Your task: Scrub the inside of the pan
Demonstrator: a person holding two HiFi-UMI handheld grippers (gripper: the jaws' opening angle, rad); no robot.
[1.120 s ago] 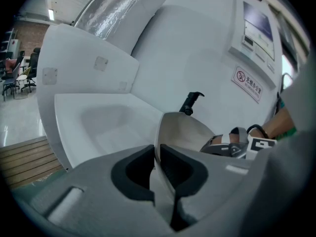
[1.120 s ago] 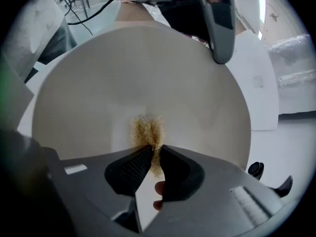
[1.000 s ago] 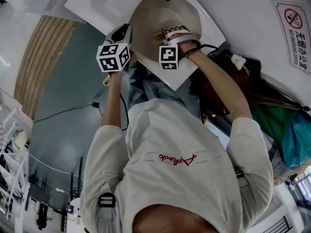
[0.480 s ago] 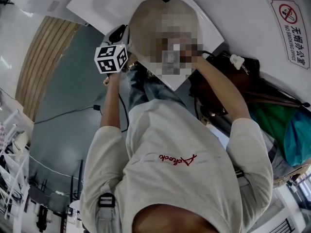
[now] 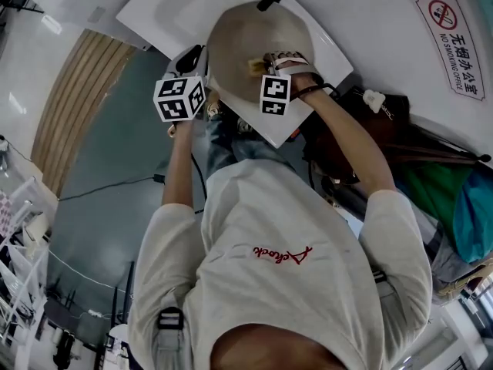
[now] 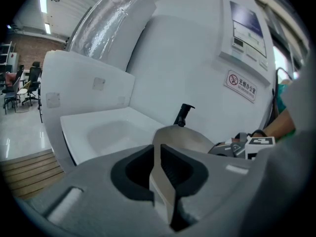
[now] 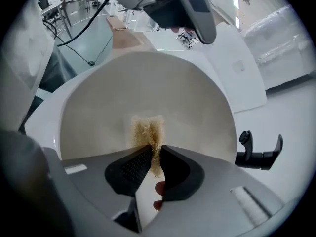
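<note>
inside round beige pan (image 7: pixel 148 93), r tongs (image 7: pixel 156 154) pinch fuzzy scrubber (image 7: pixel 146 130).

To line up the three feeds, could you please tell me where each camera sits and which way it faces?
Head view: on the person's head, facing steeply down at the pan by the white sink; torso, both arms, left gripper and right gripper show.
Left gripper view: on the left gripper, facing along jaws shut on the pan's rim toward the sink; a forearm shows at right.
Right gripper view: on the right gripper, facing into the pan past jaws shut on the scrubber.
Shared: all see the pan.
</note>
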